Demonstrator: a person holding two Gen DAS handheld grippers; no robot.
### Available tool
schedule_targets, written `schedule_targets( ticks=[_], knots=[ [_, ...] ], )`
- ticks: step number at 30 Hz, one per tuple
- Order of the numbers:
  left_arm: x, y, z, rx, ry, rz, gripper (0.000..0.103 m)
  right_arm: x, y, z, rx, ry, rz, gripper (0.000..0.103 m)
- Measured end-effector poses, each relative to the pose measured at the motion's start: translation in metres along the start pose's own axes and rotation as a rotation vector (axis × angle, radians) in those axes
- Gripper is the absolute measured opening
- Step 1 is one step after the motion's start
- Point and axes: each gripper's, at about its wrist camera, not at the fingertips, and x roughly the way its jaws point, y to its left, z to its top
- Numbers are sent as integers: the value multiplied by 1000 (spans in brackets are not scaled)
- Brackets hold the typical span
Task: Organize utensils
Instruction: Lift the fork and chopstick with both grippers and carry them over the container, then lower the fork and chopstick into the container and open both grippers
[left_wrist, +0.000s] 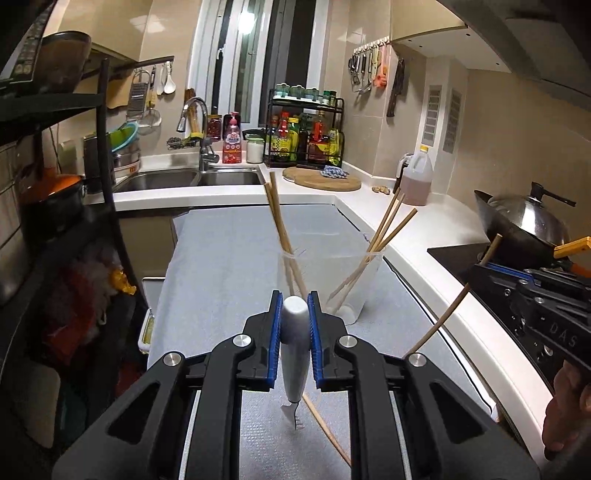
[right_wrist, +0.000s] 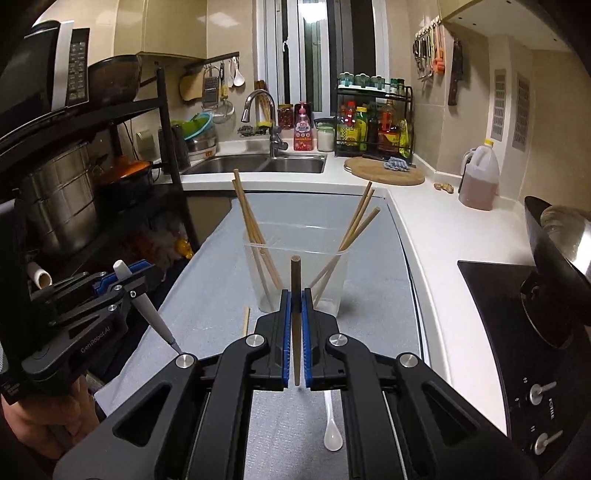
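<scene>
**Left wrist view: fork and chopstick both in hand near the cup**

Left wrist view first: my left gripper (left_wrist: 294, 314) has its jaws closed on a white-handled fork (left_wrist: 294, 354), held upright with the tines pointing down just above the grey mat (left_wrist: 221, 266) on the tabletop. A loose chopstick (left_wrist: 325, 428) lies on the mat beneath it. Just ahead stands the clear cup (left_wrist: 328, 280), with two chopsticks leaning against its left wall and three against its right. At the right edge I see my right gripper (left_wrist: 491, 267) holding a chopstick that slants down toward the mat.

From the right wrist view, the left gripper (right_wrist: 127, 275) sits at the far left with the fork (right_wrist: 147, 306) angled down. My right gripper (right_wrist: 295, 332) has its jaws nearly shut on a thin brown chopstick (right_wrist: 295, 295), upright, just short of the cup (right_wrist: 295, 273). A white spoon (right_wrist: 331, 428) lies on the mat below the jaws, and another chopstick (right_wrist: 245, 321) rests on the mat to the cup's left. A wok (right_wrist: 554, 258) sits on the stove at far right.
</scene>
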Motion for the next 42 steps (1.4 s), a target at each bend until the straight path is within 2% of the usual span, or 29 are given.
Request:
schedule_targets(
  ticks=[6, 14, 19, 25, 31, 39, 42],
  knots=[
    [5, -15, 43, 59, -1, -24, 14, -6, -16, 42, 35, -36, 25, 5],
    [8, -29, 135, 63, -118, -107, 13, -29, -31, 117, 60, -173, 62, 5],
    [31, -30, 162, 57, -174, -100, 13, -16, -37, 139, 62, -224, 49, 5],
    [94, -20, 153, 46, -94, -99, 13, 37, -43, 126, 69, -187, 38, 5],
    [138, -13, 131, 59, -33, -111, 13, 82, -47, 110, 89, -143, 41, 5],
    [161, -15, 105, 79, 25, -121, 13, 115, -51, 86, 94, -84, 37, 6],
    [163, -15, 103, 85, 46, -120, 16, 119, -49, 82, 94, -69, 23, 9]
  ],
)
